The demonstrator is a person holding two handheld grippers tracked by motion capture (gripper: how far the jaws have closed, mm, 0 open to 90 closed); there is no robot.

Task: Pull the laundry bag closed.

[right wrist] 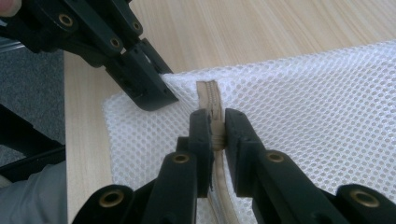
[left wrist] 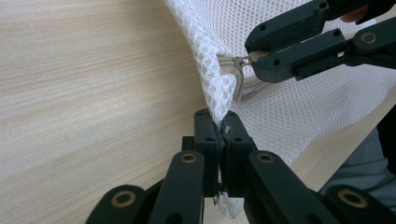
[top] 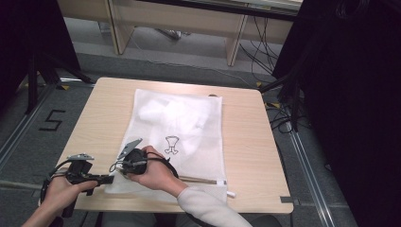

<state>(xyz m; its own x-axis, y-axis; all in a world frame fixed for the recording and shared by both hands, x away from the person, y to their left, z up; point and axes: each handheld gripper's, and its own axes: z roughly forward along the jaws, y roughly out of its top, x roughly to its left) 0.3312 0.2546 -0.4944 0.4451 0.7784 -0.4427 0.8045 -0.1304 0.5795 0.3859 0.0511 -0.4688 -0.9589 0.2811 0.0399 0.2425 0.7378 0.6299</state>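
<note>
- While lying flat on the table, mesh laundry bag spread from near-left corner toward far right; long axis near-to-far.
- Left gripper clenched on near-left corner mesh.
- Right gripper clamped on zipper pull at left end of zipper tape.
- Judged light, soft, limp, snag-prone; best gripped at corner hem and pull.
- Zipper ran left-right along near edge.

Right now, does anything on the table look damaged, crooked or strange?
Nothing stands out. The mesh bag lies flat on the table. The left gripper pinches its corner, and the right gripper pinches the zipper.
</note>
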